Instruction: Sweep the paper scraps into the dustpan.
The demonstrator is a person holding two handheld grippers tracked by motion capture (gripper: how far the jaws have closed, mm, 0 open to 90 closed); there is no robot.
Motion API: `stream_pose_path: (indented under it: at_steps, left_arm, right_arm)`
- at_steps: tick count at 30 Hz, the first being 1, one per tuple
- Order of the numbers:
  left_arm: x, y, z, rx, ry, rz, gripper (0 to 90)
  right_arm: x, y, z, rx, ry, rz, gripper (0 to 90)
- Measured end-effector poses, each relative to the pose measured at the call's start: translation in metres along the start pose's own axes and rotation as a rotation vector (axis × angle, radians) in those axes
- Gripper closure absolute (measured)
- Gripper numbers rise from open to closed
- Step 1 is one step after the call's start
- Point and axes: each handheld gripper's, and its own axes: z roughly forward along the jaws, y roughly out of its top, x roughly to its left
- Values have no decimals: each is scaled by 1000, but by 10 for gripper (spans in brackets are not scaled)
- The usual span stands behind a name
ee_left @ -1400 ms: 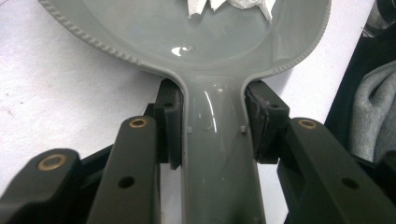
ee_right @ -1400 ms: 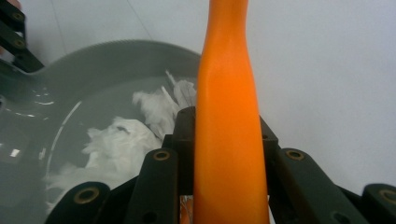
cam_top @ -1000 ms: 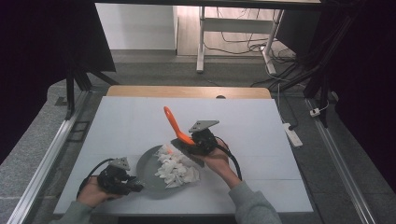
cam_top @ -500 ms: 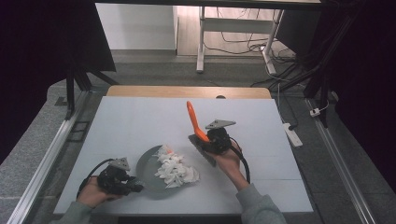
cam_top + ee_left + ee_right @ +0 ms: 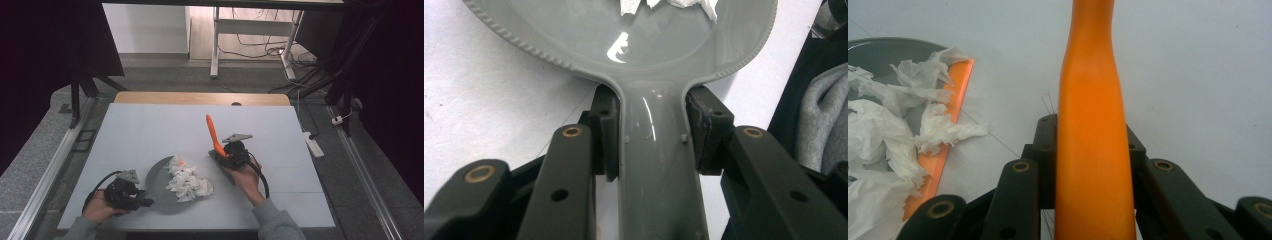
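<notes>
A grey dustpan (image 5: 157,186) lies flat on the white table at the front left, with a heap of crumpled white paper (image 5: 188,182) on it. My left gripper (image 5: 145,200) is shut on the pan's grey handle (image 5: 651,165), one pad on each side. The pan's far lip is an orange strip (image 5: 955,95), and paper spills over it. Right of the pan, my right gripper (image 5: 222,152) is shut on an orange tool handle (image 5: 212,131) that sticks up and away from me. The handle (image 5: 1090,125) runs between the jaws; its lower end is hidden.
The white tabletop (image 5: 150,130) spreads wide behind and to the right of the pan. A wooden strip (image 5: 200,98) edges its far side. A white power strip (image 5: 311,142) lies on the floor off the right edge. Cables trail from both grippers.
My right gripper has carried the orange handle to the right, off the dustpan and away from the paper, and the handle now stands more upright. The left gripper and the pan have stayed put.
</notes>
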Motion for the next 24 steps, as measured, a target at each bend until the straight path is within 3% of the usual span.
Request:
stream_pose_path:
  at_steps: [24]
  left_arm:
    - [-7,2,4,1,3,-2,613]
  right_arm:
    - [51,6,24,45,65,-39,707]
